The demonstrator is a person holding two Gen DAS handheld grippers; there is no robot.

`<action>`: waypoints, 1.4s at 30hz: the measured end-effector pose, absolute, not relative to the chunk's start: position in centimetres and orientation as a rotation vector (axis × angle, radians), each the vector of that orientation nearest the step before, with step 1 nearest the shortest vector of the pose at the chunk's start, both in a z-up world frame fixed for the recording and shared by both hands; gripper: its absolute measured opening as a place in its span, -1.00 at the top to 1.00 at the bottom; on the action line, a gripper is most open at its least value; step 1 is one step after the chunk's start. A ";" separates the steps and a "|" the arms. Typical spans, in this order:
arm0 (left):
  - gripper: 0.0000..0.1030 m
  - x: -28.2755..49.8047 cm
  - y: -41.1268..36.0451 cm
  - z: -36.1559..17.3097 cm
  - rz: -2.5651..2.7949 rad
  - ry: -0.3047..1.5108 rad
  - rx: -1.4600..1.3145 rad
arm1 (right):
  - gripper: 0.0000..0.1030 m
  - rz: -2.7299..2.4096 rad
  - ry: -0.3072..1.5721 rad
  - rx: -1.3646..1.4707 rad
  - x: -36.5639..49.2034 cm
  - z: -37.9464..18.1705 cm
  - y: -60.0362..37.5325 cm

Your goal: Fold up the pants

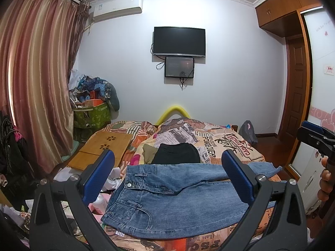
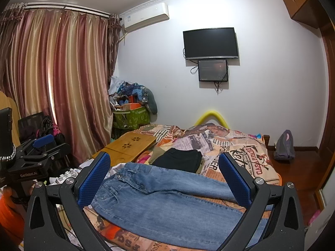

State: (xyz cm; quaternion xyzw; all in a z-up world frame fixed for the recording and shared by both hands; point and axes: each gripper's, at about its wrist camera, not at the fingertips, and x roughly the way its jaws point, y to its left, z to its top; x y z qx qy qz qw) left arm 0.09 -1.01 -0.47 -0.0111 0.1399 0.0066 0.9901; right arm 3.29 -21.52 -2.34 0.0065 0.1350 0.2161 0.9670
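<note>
Your jeans lie flat across the near end of the bed, waist on the left, legs running right. Both the left claw and right claw hover spread wide, empty. Pinch waistband and hem together, then fold evenly.

We see a pair of blue denim jeans lying flat across the near end of the bed, on its printed cover. The waistband, with its metal button and belt loops, sits toward the bed's left edge, and a front pocket shows just below it. The legs run out toward the right edge, one lying nearly on top of the other, the upper one angled slightly away so that a dark gap opens between them. The cloth is faded, with soft creases around the crotch. The far leg's hem reaches the bed's right edge.
</note>
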 end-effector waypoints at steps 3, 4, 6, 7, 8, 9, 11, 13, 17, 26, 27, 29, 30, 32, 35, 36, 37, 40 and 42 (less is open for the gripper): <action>-1.00 0.4 -0.9 -0.7 0.008 0.284 -0.021 | -0.99 0.435 0.276 0.014 3.5 -2.4 -21.5; -1.00 0.6 -0.9 -0.8 0.007 0.284 -0.020 | -0.99 0.435 0.278 0.014 3.7 -2.6 -21.5; -1.00 0.9 -0.8 -1.0 0.002 0.285 -0.019 | -0.99 0.432 0.283 0.012 4.0 -2.7 -21.5; -1.00 1.2 -0.7 -1.1 0.001 0.285 -0.018 | -0.99 0.431 0.286 0.012 4.1 -2.8 -21.5; -1.00 1.6 -0.6 -1.3 0.000 0.288 -0.019 | -0.99 0.428 0.289 0.011 4.3 -3.0 -21.5; -1.00 2.2 -0.4 -1.6 -0.006 0.292 -0.023 | -0.99 0.421 0.298 0.007 4.8 -3.3 -21.5; -1.00 3.0 0.2 -2.0 -0.006 0.299 -0.026 | -0.99 0.411 0.311 -0.002 5.3 -3.8 -21.5; -1.00 4.6 1.0 -2.6 0.014 0.318 -0.019 | -0.99 0.393 0.334 -0.022 6.5 -4.6 -21.8; -1.00 8.4 3.1 -4.0 0.055 0.366 -0.019 | -0.99 0.366 0.388 -0.045 8.9 -6.2 -22.4; -1.00 20.1 8.8 -9.4 0.133 0.558 -0.065 | -0.99 0.290 0.547 -0.049 15.8 -10.2 -24.9; -1.00 20.9 9.3 -9.9 0.138 0.575 -0.069 | -0.99 0.282 0.570 -0.053 16.9 -10.8 -25.2; -1.00 23.7 10.2 -11.7 0.147 0.627 -0.066 | -0.98 0.285 0.599 -0.054 18.3 -11.4 -25.6; -1.00 25.1 10.6 -12.6 0.157 0.652 -0.059 | -0.98 0.289 0.620 -0.055 19.6 -12.0 -25.8; -1.00 27.8 11.4 -14.2 0.173 0.696 -0.051 | -0.98 0.289 0.643 -0.058 21.0 -12.5 -26.1; -1.00 32.0 12.9 -16.9 0.158 0.780 -0.060 | -0.98 0.288 0.683 -0.068 23.8 -13.7 -26.3; -1.00 32.8 13.2 -17.5 0.157 0.793 -0.061 | -0.98 0.289 0.704 -0.075 25.0 -14.4 -26.2; -1.00 34.2 13.6 -18.4 0.159 0.819 -0.064 | -0.97 0.292 0.719 -0.082 25.8 -14.9 -26.2; -0.85 37.4 14.5 -20.8 0.157 0.890 -0.076 | -0.97 0.295 0.774 -0.124 29.0 -16.8 -26.2; -0.73 39.0 15.2 -22.5 0.154 0.936 -0.090 | -0.96 0.305 0.818 -0.147 31.1 -18.4 -26.3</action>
